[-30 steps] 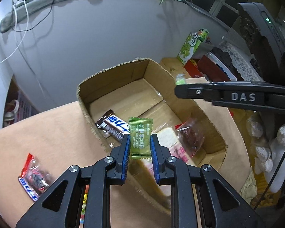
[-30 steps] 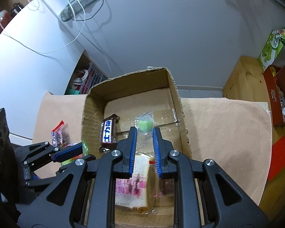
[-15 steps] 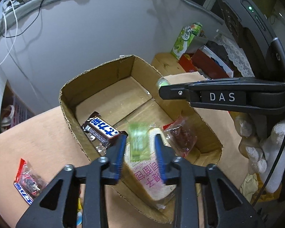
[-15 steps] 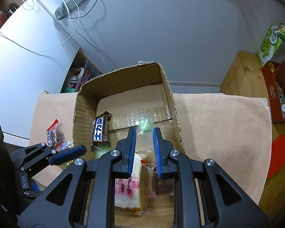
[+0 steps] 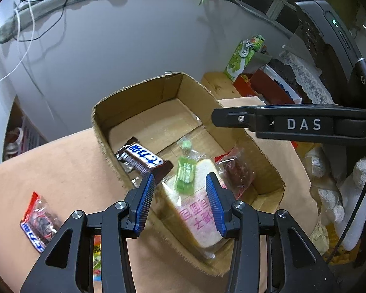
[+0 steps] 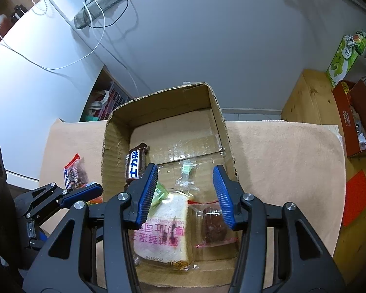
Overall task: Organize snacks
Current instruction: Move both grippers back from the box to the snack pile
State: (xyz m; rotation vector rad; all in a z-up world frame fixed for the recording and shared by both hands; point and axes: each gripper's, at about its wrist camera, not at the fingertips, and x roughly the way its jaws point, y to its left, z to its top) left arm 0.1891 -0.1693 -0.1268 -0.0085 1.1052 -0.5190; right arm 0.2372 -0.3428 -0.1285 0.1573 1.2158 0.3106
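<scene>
Both my grippers spread wide, empty, over the box (image 5: 173, 90); remaining red snack packet (image 5: 37, 222) lies outside on the mat (image 5: 61, 171), off to my left, long axis running away from me; left gripper (image 5: 180, 202) nearer, right gripper (image 6: 185, 195) well apart.

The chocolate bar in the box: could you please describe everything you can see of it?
The chocolate bar has a glossy dark brown wrapper with a white panel of blue characters and crimped ends. It is sealed and lies flat on the floor of the cardboard box, along its left wall, beside the bread. Neither tool touches it.
</scene>
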